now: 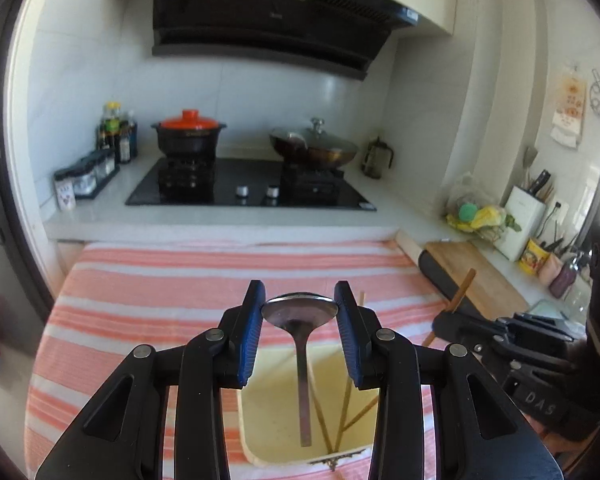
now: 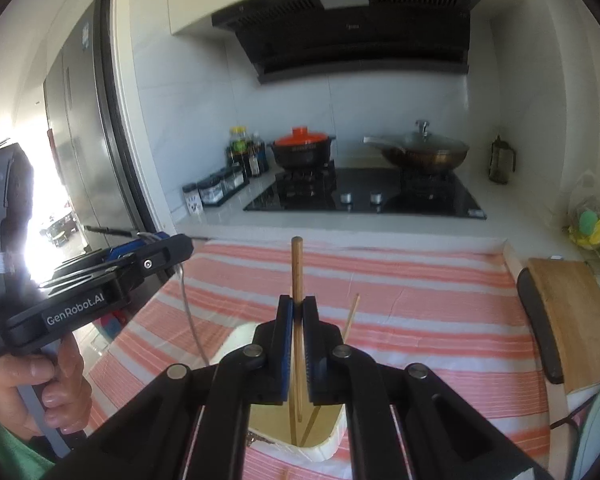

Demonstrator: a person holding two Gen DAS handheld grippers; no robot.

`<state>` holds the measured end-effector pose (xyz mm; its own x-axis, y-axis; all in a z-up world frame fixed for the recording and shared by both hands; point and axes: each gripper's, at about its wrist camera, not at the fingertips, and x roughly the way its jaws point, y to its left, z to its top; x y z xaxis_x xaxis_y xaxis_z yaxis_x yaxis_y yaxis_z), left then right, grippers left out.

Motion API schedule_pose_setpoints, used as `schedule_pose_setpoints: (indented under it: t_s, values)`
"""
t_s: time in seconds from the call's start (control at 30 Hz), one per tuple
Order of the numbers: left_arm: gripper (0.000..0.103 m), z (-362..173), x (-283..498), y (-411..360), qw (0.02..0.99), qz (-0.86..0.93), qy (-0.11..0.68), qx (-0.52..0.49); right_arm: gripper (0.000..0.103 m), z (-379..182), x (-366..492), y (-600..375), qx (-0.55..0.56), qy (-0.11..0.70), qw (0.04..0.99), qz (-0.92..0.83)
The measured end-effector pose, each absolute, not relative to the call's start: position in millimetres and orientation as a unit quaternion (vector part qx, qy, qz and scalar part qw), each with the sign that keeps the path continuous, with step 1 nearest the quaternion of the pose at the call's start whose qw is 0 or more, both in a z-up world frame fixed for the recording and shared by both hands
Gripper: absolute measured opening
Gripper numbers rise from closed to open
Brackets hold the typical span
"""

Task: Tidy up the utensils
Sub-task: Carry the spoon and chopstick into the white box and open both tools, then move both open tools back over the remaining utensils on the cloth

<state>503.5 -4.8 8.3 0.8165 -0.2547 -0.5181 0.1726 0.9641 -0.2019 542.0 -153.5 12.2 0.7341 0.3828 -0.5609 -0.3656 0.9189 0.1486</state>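
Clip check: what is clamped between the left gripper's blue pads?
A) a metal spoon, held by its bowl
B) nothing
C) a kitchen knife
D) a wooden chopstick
A: in the left wrist view the left gripper has its pads pressed on either side of the bowl of the metal spoon, whose handle hangs down over the cream container.

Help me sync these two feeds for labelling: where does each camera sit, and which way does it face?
Left wrist: on the left tongs, looking along them toward the stove; they are shut on a metal spoon by its bowl, and the right tongs' body shows at lower right.
Right wrist: on the right tongs, facing the same way, shut on a wooden chopstick; the left tongs and the hand gripping them show at left.
Shared: striped cloth, stove, red-lidded pot, cream container.
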Motion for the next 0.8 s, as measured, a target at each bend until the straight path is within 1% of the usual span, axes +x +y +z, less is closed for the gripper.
schedule_pose_setpoints:
  t_s: [0.17,0.2,0.23,0.27,0.3,0.33,0.37,0.4,0.47,0.53,0.6,0.7,0.8]
  values:
    - [0.037,-41,531,-16,0.926,-0.108,0.355,-0.072,0.006,-39,576,-146,0.023,0.372,0.905,0.204]
    - [0.038,-48,534,-17,0.92,-0.106,0.369,-0.076,0.007,-45,580,-145,0.026,0.379,0.902,0.207]
    - [0.04,-51,536,-16,0.916,-0.104,0.379,-0.082,0.008,-48,583,-144,0.028,0.383,0.9,0.208]
    - [0.049,-54,537,-14,0.912,-0.101,0.387,-0.09,0.009,-50,585,-143,0.024,0.385,0.9,0.203]
    - [0.055,-52,535,-11,0.91,-0.099,0.39,-0.098,0.02,-50,587,-142,0.022,0.385,0.901,0.2]
    - [0.057,-48,530,-7,0.911,-0.101,0.386,-0.104,0.037,-48,585,-144,0.025,0.381,0.902,0.2]
    - [0.061,-44,523,-4,0.913,-0.104,0.381,-0.105,0.043,-43,581,-147,0.03,0.373,0.905,0.201]
    - [0.066,-40,516,0,0.914,-0.106,0.378,-0.101,0.047,-38,575,-151,0.031,0.364,0.909,0.2]
    - [0.073,-29,495,7,0.917,-0.104,0.376,-0.087,0.047,-28,560,-158,0.02,0.356,0.913,0.2]
    - [0.076,-22,462,13,0.917,-0.105,0.379,-0.064,0.047,-21,537,-167,0.002,0.349,0.916,0.199]
    - [0.084,-21,429,19,0.916,-0.11,0.383,-0.044,0.047,-18,506,-176,-0.016,0.346,0.916,0.2]
    - [0.09,-37,368,25,0.909,-0.116,0.399,-0.02,0.047,-27,451,-196,-0.03,0.344,0.919,0.19]
    - [0.091,-76,314,27,0.897,-0.114,0.427,-0.026,0.047,-54,392,-218,-0.025,0.349,0.923,0.158]
